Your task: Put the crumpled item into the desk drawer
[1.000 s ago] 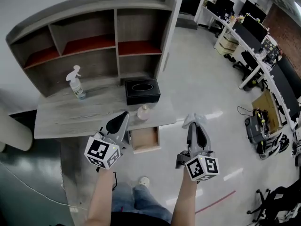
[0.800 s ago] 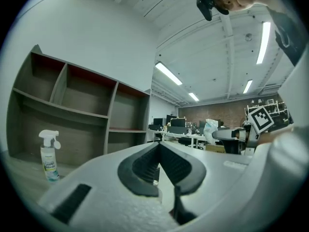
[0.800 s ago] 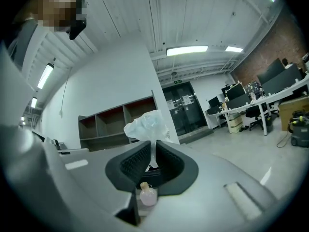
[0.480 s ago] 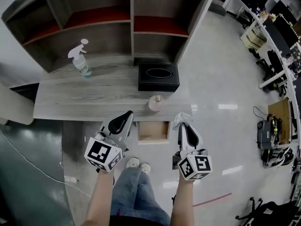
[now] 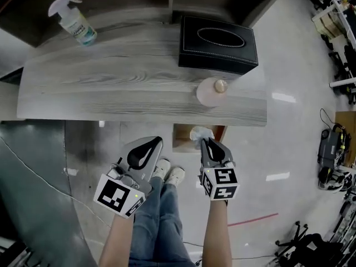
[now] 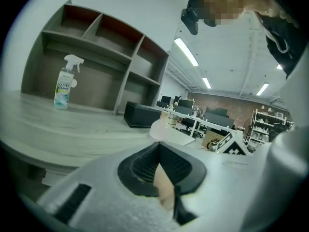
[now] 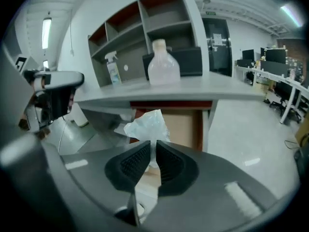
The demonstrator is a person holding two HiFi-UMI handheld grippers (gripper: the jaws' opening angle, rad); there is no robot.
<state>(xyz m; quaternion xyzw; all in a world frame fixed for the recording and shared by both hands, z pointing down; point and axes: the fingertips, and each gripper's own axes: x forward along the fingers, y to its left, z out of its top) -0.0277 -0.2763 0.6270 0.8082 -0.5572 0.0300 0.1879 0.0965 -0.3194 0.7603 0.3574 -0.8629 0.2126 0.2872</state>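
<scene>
Now the desk [image 5: 111, 93] fills more of the head view than before, its drawer [image 5: 181, 139] open below. The left gripper [image 5: 156, 144] hangs beside it, jaws together, empty. The right gripper [image 5: 207, 143] has moved in, pinching the tissue [image 5: 200, 133] at the drawer's mouth.

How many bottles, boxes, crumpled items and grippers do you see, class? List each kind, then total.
Bottles: 2 (clear spray bottle, pale pink bottle)
Boxes: 1 (black rectangular tissue box)
Crumpled items: 1 (crumpled white wad)
Grippers: 2 (left gripper, right gripper)
Total: 6
</scene>
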